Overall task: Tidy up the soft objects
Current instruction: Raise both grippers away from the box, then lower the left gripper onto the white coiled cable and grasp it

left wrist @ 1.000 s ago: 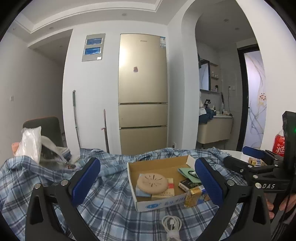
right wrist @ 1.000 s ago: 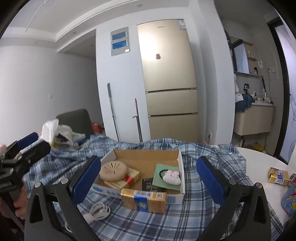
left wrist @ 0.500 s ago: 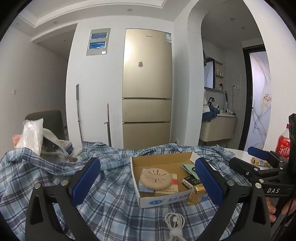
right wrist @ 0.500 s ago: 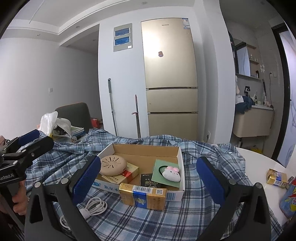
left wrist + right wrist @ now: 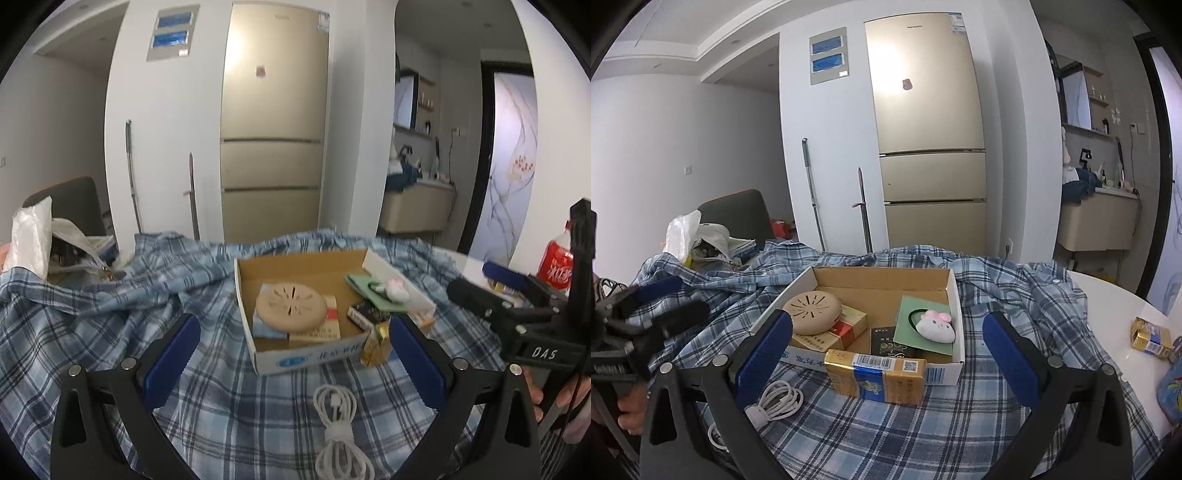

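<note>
Both claws are seen spread wide with nothing held between the blue pads. The left claw is held low over a blue plaid shirt spread across the tabletop, and directly ahead of it, between its fingers, an open cardboard box is seen. Inside the box a round beige disc is laid on a red and gold packet, and a small white plush toy with pink ears (resting on a green card) is found toward the box's right side. A coiled white cable lies on the shirt just in front of the left claw, nearer than the box. The right claw is pointed at the same box from the other side, with a gold carton lying against the box's near wall, between the fingers. From this view the plush toy is seen ahead and slightly right of centre. A second gold carton sits on bare white tabletop far to the right of the right claw. A white plastic bag is seen well beyond the shirt, to the left.
</note>
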`<state>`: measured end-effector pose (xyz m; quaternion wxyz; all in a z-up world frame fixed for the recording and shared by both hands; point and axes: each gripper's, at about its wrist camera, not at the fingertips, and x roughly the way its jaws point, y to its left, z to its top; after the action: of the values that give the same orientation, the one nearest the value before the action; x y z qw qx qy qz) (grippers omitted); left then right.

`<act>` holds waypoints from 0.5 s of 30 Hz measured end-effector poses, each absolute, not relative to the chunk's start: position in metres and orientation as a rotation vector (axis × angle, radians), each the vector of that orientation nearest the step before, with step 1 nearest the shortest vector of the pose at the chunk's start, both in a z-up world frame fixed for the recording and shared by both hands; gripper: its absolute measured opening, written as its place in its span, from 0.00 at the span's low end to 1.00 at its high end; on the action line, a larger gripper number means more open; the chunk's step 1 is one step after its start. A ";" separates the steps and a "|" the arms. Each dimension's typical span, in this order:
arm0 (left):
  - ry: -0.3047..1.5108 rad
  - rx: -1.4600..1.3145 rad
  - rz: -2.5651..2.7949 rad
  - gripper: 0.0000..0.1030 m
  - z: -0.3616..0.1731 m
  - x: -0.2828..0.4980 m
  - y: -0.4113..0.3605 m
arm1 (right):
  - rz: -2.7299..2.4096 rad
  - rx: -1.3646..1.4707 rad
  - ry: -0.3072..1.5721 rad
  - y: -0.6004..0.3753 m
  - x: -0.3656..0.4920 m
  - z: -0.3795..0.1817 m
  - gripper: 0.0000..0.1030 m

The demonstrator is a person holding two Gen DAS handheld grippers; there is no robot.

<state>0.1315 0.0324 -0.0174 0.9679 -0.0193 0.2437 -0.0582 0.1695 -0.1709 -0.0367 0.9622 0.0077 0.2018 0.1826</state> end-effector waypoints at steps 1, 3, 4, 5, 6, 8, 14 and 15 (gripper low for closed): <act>0.519 -0.040 -0.123 1.00 -0.020 0.134 0.031 | 0.369 0.015 0.410 -0.171 0.170 -0.037 1.00; 0.582 -0.046 -0.138 1.00 -0.025 0.140 0.030 | 0.368 0.012 0.409 -0.171 0.170 -0.037 1.00; 0.613 -0.051 -0.140 0.99 -0.029 0.142 0.030 | 0.368 0.011 0.409 -0.171 0.170 -0.037 1.00; 0.633 -0.055 -0.145 0.94 -0.032 0.144 0.030 | 0.370 0.011 0.408 -0.171 0.170 -0.037 1.00; 0.658 -0.064 -0.162 0.91 -0.034 0.146 0.030 | 0.372 0.013 0.407 -0.171 0.170 -0.037 1.00; 0.702 -0.095 -0.186 0.86 -0.038 0.149 0.033 | 0.373 0.020 0.408 -0.172 0.171 -0.036 1.00; 0.865 -0.097 -0.253 0.64 -0.052 0.154 0.023 | 0.358 0.028 0.426 -0.173 0.174 -0.038 1.00; 0.885 -0.086 -0.256 0.62 -0.055 0.154 0.020 | 0.358 0.027 0.427 -0.173 0.174 -0.038 1.00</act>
<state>0.1542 0.0201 -0.0547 0.8949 -0.0415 0.4267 -0.1236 0.1741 -0.1726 -0.0381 0.9614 0.0134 0.2106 0.1767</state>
